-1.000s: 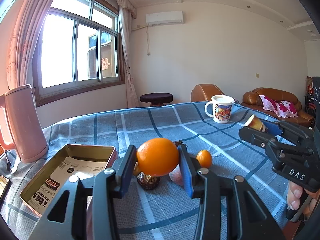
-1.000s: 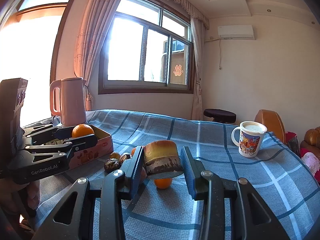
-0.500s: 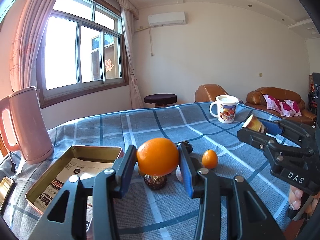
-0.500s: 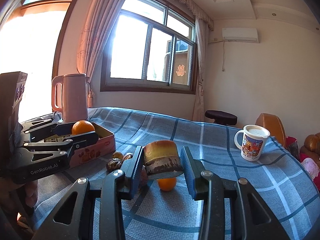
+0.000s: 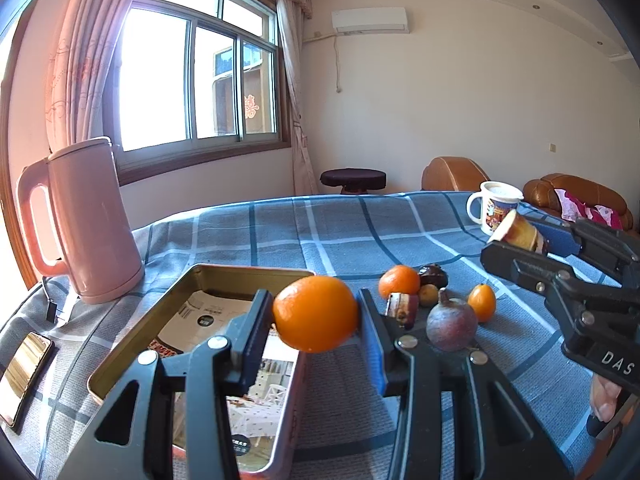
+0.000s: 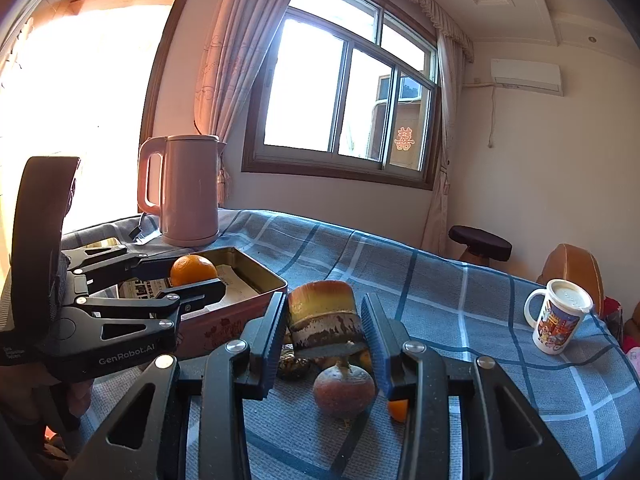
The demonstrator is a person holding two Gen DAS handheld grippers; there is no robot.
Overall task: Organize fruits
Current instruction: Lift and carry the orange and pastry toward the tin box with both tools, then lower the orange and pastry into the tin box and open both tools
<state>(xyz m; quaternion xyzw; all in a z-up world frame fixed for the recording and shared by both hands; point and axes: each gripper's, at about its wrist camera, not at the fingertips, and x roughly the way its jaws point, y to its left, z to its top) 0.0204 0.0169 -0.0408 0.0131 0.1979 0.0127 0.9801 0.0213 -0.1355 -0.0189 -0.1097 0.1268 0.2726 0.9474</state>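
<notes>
While left hand-held gripper point(image 5: 316, 316) pinches orange point(image 5: 315, 313) over tin point(image 5: 236, 272); right hand-held gripper point(image 6: 324, 316) pinches brown-yellow chunk point(image 6: 322, 312) above bench point(image 6: 460, 292).

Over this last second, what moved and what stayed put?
The left gripper carried its round orange sideways until it hangs over the open gold metal tin; the right gripper followed with its brown-and-yellow cylindrical piece. Both grips unchanged; table fruit unmoved.

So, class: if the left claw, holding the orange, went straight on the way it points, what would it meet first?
Probably the far rim of the tin box, or the tablecloth just past it; depth is unclear. The left claw grips the orange.
</notes>
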